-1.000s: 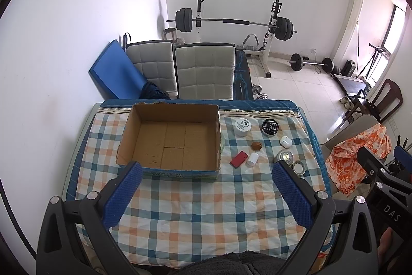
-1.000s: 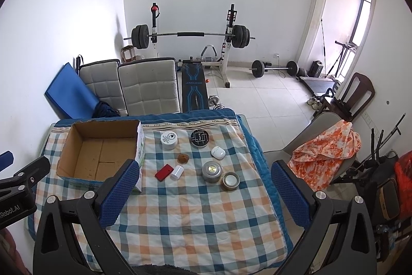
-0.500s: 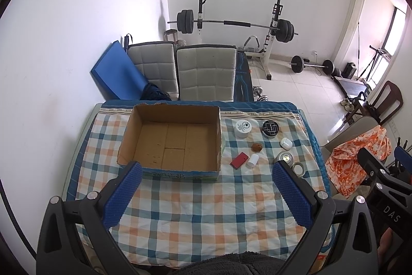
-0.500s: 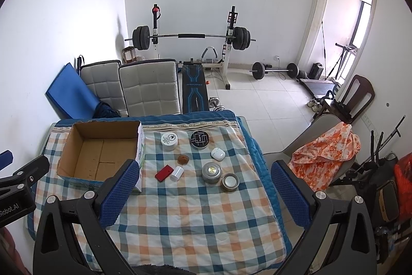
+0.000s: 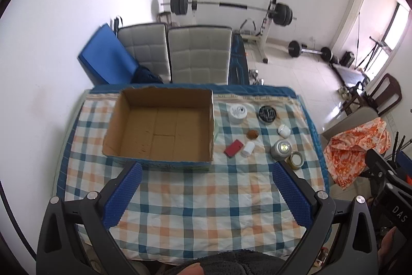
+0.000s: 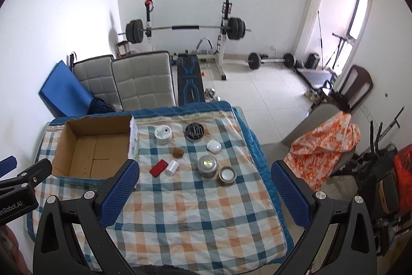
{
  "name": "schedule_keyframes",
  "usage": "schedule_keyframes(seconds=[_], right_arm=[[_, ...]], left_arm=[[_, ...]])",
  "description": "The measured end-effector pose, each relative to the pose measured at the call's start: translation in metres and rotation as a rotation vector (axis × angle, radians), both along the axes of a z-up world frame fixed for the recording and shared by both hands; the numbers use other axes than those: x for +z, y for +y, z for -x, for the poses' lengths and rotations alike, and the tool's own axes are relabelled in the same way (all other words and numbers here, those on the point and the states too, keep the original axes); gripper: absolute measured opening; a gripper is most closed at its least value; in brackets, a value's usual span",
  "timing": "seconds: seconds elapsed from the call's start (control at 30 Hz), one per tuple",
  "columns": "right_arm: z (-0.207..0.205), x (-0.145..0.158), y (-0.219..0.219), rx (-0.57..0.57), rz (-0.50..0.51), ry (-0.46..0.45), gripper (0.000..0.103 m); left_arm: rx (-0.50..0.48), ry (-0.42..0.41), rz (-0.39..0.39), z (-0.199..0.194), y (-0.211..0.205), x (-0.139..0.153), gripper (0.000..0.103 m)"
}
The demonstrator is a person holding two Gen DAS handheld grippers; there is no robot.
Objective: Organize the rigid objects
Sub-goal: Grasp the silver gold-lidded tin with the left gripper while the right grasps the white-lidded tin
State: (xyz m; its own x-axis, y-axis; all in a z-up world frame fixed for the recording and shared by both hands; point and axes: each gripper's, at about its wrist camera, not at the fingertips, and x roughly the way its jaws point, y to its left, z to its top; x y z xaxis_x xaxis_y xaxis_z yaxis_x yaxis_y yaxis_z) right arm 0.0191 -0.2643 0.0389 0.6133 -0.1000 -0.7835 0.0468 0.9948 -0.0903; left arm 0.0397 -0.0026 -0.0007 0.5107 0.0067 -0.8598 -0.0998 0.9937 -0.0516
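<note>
An empty cardboard box (image 5: 159, 125) (image 6: 92, 146) stands at the table's far left. To its right lie small objects: a white round jar (image 5: 238, 114) (image 6: 163, 134), a black round tin (image 5: 267, 114) (image 6: 195, 131), a brown ball (image 5: 252, 134), a white case (image 5: 283, 131), a red flat block (image 5: 233, 148) (image 6: 159, 167), a white cap (image 5: 247, 148), a silver tin (image 5: 281, 149) (image 6: 207, 166) and a small lid (image 5: 296, 160). My left gripper (image 5: 206, 195) and right gripper (image 6: 203, 192) are open, empty, high above the near table side.
The table has a checked cloth (image 5: 206, 197). Two grey chairs (image 5: 198, 53) and a blue mat (image 5: 108, 56) stand behind it. A barbell rack (image 6: 185, 30) is at the back wall. A chair with an orange cloth (image 6: 324, 146) stands at the right.
Both grippers have shifted slightly, so the table looks a little nearer in the views. The objects on the table have not moved.
</note>
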Motion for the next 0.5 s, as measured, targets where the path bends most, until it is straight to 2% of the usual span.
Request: schedule_keyframes(seconds=[0.13,0.3,0.5], right_arm=[[-0.037,-0.041,-0.031,-0.067,-0.008,0.105,0.103],[-0.089,-0.112,-0.074,-0.13,-0.019,0.241,0.103],[-0.149,-0.231,-0.112,-0.146,-0.041,0.42,0.103]], left_arm=[[-0.026,0.058,0.021,-0.034,-0.018,-0.039,0.103],[-0.054,0.17,0.052,-0.088,-0.049,-0.1,0.103],[-0.089,0.317,0.052,-0.15,-0.094,-0.182,0.103]])
